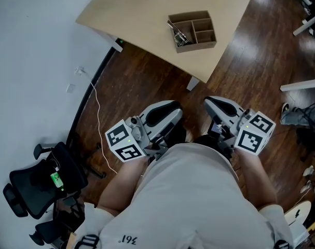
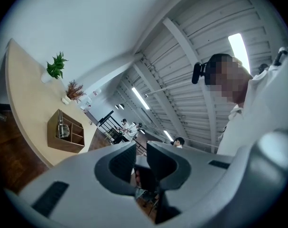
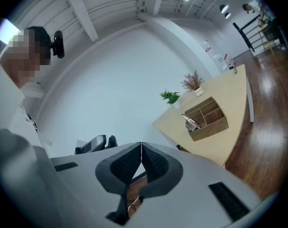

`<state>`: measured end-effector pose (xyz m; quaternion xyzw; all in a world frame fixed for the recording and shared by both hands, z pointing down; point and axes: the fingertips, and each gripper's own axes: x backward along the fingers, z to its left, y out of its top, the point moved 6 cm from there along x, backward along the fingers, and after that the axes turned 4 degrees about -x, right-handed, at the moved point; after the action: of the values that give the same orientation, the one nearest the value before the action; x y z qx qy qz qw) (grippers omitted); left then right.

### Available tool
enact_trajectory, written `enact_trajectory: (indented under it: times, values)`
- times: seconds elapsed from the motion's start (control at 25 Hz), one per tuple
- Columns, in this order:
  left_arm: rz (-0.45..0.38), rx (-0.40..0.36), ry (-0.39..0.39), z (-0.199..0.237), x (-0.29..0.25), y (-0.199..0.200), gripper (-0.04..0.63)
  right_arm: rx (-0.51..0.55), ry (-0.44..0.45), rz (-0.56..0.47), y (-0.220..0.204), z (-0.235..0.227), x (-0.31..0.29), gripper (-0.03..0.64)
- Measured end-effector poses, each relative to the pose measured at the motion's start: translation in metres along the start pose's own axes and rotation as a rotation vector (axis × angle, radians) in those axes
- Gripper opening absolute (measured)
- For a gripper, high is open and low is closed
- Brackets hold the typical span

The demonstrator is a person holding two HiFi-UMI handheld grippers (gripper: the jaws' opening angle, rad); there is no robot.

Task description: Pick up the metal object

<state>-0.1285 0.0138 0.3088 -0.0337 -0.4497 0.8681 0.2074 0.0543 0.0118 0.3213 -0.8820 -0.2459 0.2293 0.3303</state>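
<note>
A metal object (image 1: 179,35) lies in the left compartment of a wooden divided box (image 1: 193,31) on the light wooden table (image 1: 141,12), far ahead of me. Both grippers are held close to the person's waist, above the dark wood floor and well short of the table. My left gripper (image 1: 172,109) has a narrow gap between its jaws with nothing in it. My right gripper (image 1: 211,102) has its pads touching and holds nothing. In the left gripper view the box (image 2: 68,136) and metal object (image 2: 62,130) appear beyond the left gripper (image 2: 141,152). The right gripper view shows the box (image 3: 209,119) and metal object (image 3: 190,123) beyond the right gripper (image 3: 141,150).
A black office chair (image 1: 40,185) stands at the lower left by the white wall. A white cable (image 1: 98,115) trails over the floor. White table legs (image 1: 302,85) are at the right. Two potted plants (image 2: 55,67) sit at the table's far end.
</note>
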Motion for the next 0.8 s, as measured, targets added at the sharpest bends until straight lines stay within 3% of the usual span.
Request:
enact_trajectory:
  times: [0.16,0.4,0.8]
  values:
    - [0.021,0.007,-0.021,0.019,0.000,0.011,0.048,0.105,-0.058,0.009,0.010,-0.001,-0.021,0.002]
    - [0.041,0.010,-0.024,0.030,-0.012,0.012,0.048,0.157,-0.088,0.034,0.020,-0.017,-0.030,0.002]
    - [0.030,-0.021,0.051,0.040,-0.030,0.014,0.048,0.245,-0.088,0.088,0.042,-0.047,-0.040,0.003]
